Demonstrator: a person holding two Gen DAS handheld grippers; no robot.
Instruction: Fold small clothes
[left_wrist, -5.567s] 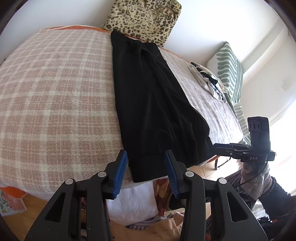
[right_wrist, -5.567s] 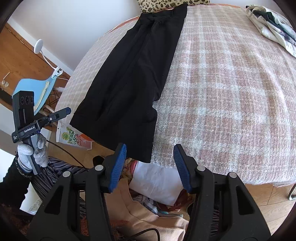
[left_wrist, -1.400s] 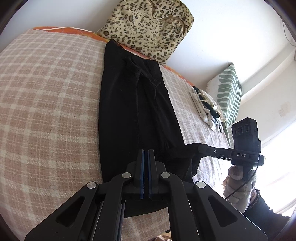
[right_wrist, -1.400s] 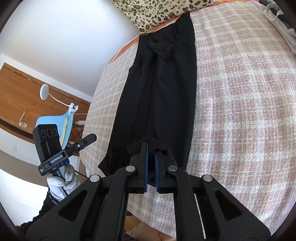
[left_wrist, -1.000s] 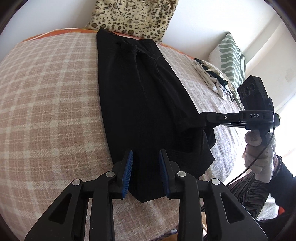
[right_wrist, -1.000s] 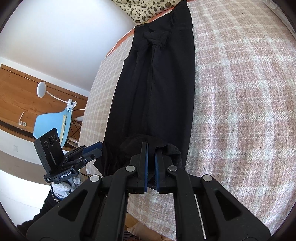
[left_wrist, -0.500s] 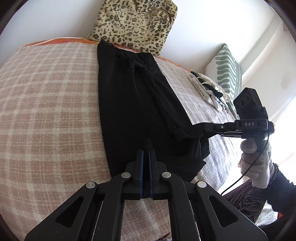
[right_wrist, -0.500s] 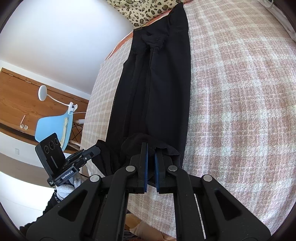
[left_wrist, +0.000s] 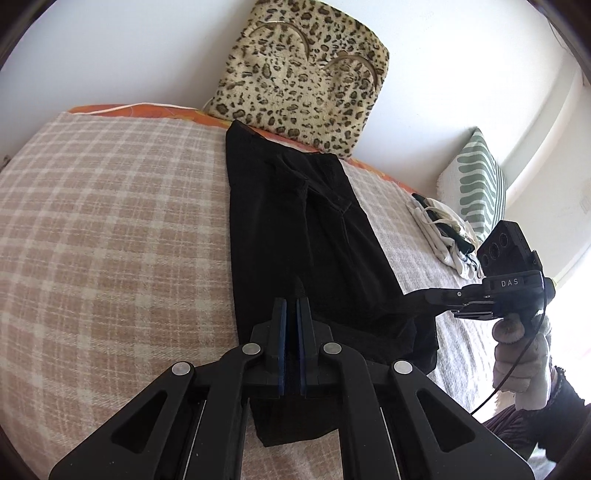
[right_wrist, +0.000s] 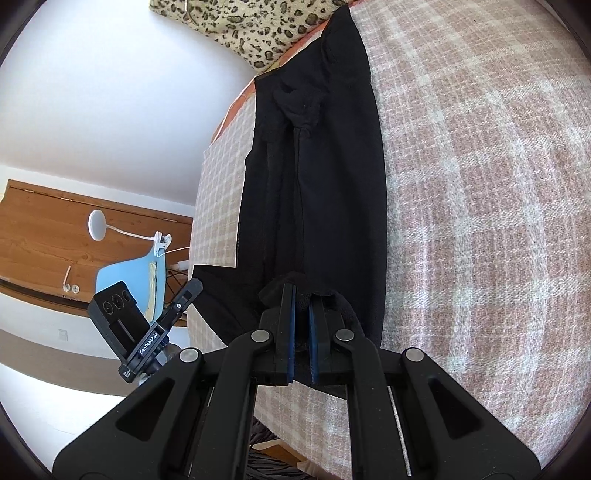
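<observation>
A pair of black trousers (left_wrist: 295, 221) lies lengthwise on the pink checked bedspread (left_wrist: 110, 240), waist toward the wall. My left gripper (left_wrist: 290, 306) is shut on the near hem of the trousers, and a thin fold of black cloth sticks up between its blue pads. In the right wrist view the trousers (right_wrist: 332, 177) run up the bed, and my right gripper (right_wrist: 301, 295) is shut on the other near corner, bunched black cloth around its tips. The near end is lifted off the bed. Each view shows the other gripper at its side (left_wrist: 436, 297) (right_wrist: 194, 286).
A leopard-print bag (left_wrist: 306, 74) leans on the wall behind the waistband. Pale clothes (left_wrist: 443, 236) and a green striped cushion (left_wrist: 476, 181) lie at the right end of the bed. Left of the bed stand a blue chair (right_wrist: 125, 277) and a wooden panel (right_wrist: 44, 236).
The left gripper, open over the hem a second ago, has shut on it. Both grippers have since carried the near end of the trousers up and toward the waist.
</observation>
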